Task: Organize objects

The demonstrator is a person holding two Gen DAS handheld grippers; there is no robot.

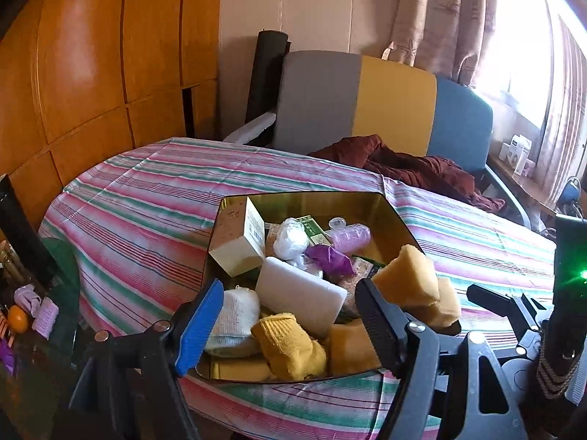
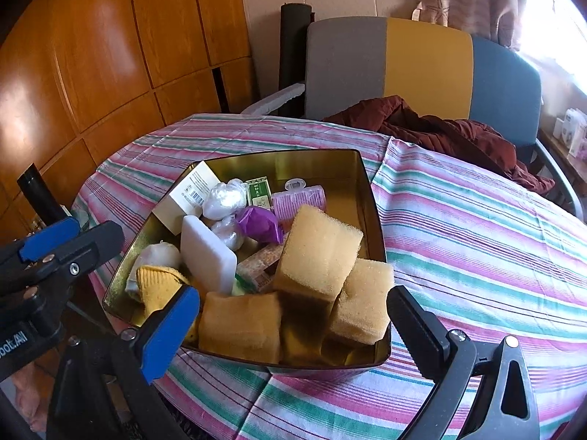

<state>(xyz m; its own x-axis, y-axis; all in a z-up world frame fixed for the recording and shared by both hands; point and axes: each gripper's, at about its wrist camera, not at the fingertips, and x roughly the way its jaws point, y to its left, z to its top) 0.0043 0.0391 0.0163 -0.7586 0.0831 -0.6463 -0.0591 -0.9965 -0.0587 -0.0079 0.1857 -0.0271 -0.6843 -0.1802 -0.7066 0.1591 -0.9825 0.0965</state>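
Note:
A gold metal tin (image 2: pixel 367 198) on the striped tablecloth holds several items. Among them are three yellow sponges (image 2: pixel 319 253), a white block (image 2: pixel 207 256), a cream box (image 2: pixel 187 198), a purple wrapper (image 2: pixel 258 225), a pink hair roller (image 2: pixel 299 201), a white rolled cloth (image 1: pixel 238 311) and a mustard knitted cloth (image 1: pixel 290 344). My left gripper (image 1: pixel 290 324) hangs open over the tin's near left part, gripping nothing. Open too, my right gripper (image 2: pixel 293 330) sits at the tin's near edge, its pads on either side of the near sponges without touching them. The left gripper (image 2: pixel 73 240) also shows beside the tin's left wall.
A chair (image 2: pixel 422 62) with a grey, yellow and blue back stands behind the round table, a maroon garment (image 2: pixel 440 128) heaped on it. Wooden panelling (image 1: pixel 91 73) fills the left. Lower left, a dark surface holds an orange (image 1: pixel 17 318) and a pink roller (image 1: pixel 46 317).

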